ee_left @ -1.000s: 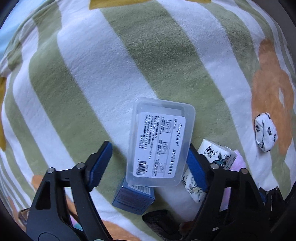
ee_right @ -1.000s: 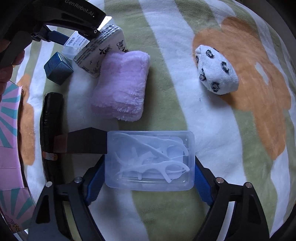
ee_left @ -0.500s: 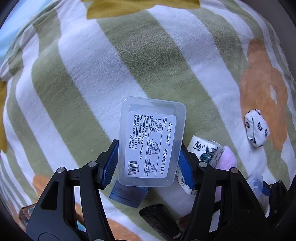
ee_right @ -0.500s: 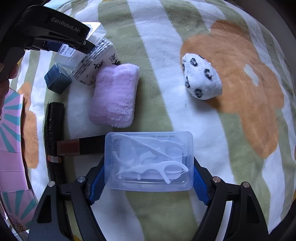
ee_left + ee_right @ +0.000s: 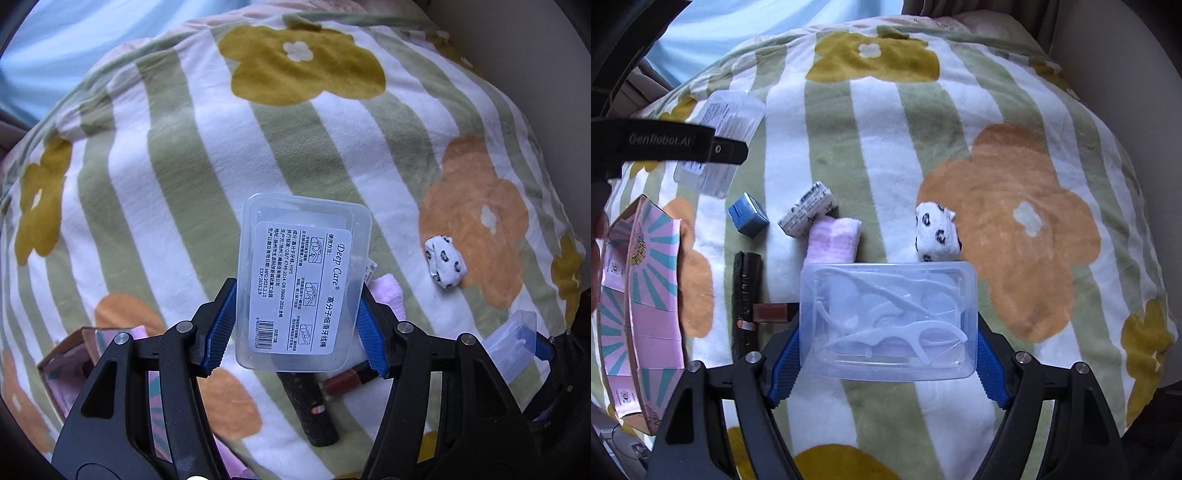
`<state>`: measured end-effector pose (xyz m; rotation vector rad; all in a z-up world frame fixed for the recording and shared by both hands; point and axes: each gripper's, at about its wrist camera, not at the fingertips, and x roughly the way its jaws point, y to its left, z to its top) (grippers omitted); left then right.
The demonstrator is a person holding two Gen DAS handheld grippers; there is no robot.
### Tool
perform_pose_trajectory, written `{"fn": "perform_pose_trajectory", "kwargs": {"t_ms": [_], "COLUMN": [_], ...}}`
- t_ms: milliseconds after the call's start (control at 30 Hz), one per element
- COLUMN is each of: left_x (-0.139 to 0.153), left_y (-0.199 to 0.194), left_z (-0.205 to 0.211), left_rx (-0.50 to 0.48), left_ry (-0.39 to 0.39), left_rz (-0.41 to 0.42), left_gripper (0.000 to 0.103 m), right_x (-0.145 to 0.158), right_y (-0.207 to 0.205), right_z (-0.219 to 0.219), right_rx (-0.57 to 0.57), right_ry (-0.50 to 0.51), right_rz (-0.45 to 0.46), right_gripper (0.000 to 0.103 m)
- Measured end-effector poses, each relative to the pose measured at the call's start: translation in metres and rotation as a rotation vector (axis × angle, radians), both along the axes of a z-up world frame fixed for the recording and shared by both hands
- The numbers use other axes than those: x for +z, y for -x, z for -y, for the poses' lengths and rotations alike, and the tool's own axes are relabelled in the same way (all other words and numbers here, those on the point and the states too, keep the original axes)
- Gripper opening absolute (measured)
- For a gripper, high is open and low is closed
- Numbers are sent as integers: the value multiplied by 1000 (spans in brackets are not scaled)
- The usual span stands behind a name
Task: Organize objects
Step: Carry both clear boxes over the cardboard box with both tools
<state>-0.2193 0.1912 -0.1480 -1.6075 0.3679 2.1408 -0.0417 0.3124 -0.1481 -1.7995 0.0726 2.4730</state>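
My left gripper (image 5: pixel 295 332) is shut on a clear plastic lid with a white "Deep Care" label (image 5: pixel 301 284) and holds it above the striped flower blanket (image 5: pixel 177 155). My right gripper (image 5: pixel 886 363) is shut on the matching clear box of white floss picks (image 5: pixel 888 319), also lifted off the blanket. The lid in the left gripper shows in the right wrist view (image 5: pixel 720 140) at upper left, behind the black arm of the left gripper.
On the blanket lie a blue cube box (image 5: pixel 748 214), a tissue pack (image 5: pixel 807 214), a rolled pink towel (image 5: pixel 833 240), a spotted white sock (image 5: pixel 936 232), a black roll (image 5: pixel 746 295) and a brown lipstick (image 5: pixel 772 312). A pink sunburst box (image 5: pixel 642 306) stands at left.
My left gripper closed on the labelled lid and lifted it. Both grippers rose and pulled back from the blanket, so the objects look smaller and more of the bed shows.
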Motion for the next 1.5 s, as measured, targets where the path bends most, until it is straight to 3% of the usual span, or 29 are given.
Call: {"fn": "perform_pose_trajectory", "kwargs": {"t_ms": [133, 333, 500, 700, 933, 1233, 1500], "left_x": [39, 78, 93, 95, 104, 112, 92], "left_y": [-32, -80, -121, -157, -169, -177, -193], "left_z": [36, 87, 124, 148, 160, 201, 259], "left_rx": [76, 217, 335, 423, 480, 598, 765], "left_ry": [-23, -40, -31, -39, -54, -33, -22], "left_rz": [-41, -96, -135, -145, -162, -183, -131], "left_gripper": [57, 57, 57, 57, 57, 57, 57], "right_x": [36, 99, 123, 120, 125, 133, 129], "right_y": [37, 36, 26, 3, -2, 16, 44], "right_z": [22, 41, 63, 81, 93, 122, 183], "right_rx": [38, 121, 193, 253, 311, 406, 571], "right_ry": [4, 19, 21, 46, 44, 40, 55], "right_rz": [-44, -118, -151, -159, -172, -181, -177], "right_gripper": [76, 76, 76, 76, 76, 76, 76]}}
